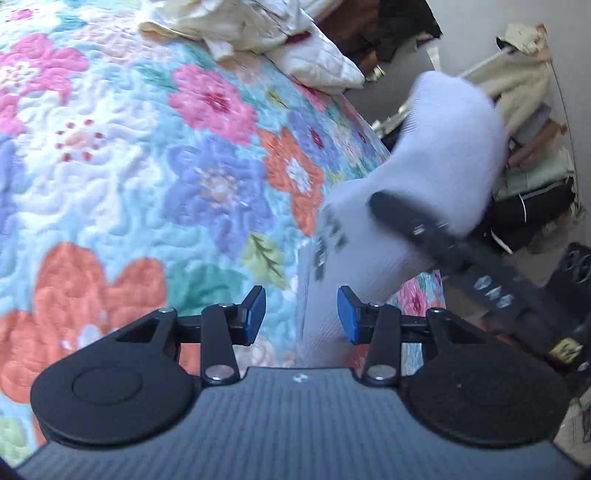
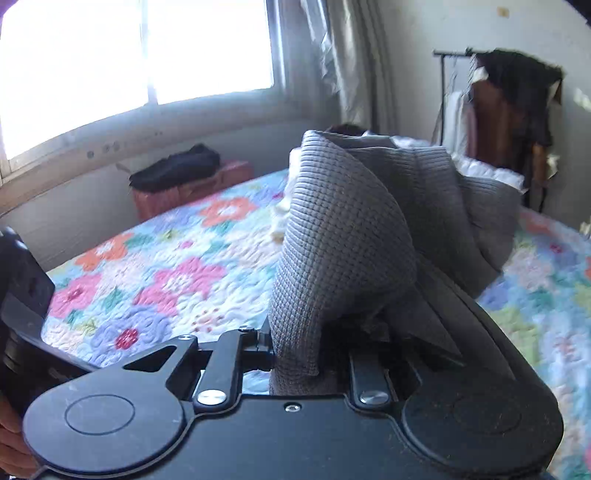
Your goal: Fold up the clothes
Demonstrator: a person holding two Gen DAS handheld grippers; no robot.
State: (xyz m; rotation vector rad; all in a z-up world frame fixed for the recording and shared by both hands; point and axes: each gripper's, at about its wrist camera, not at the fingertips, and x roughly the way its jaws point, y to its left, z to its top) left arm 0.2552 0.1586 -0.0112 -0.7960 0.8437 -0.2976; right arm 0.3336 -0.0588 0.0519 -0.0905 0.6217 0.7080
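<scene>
A pale sock [image 1: 443, 147] with grey lettering hangs slanted above the flowered quilt [image 1: 147, 166]. Its lower end drops between the blue pads of my left gripper [image 1: 302, 314], which is open; the cloth brushes the right-hand pad and stays clear of the other. My right gripper [image 1: 399, 212] reaches in from the right, one black finger lying across the sock's middle. In the right wrist view the same sock [image 2: 343, 236] looks grey and waffle-knit, bunched up between the jaws of the right gripper [image 2: 306, 350], which is shut on it. The cloth hides one finger.
Cream clothes [image 1: 229, 26] and a white quilted piece [image 1: 321, 62] lie at the bed's far end. The bed edge falls away on the right toward piled garments [image 1: 532, 177]. A reddish box bearing dark cloth [image 2: 177, 170] stands under the window; a clothes rack [image 2: 509, 103] stands behind.
</scene>
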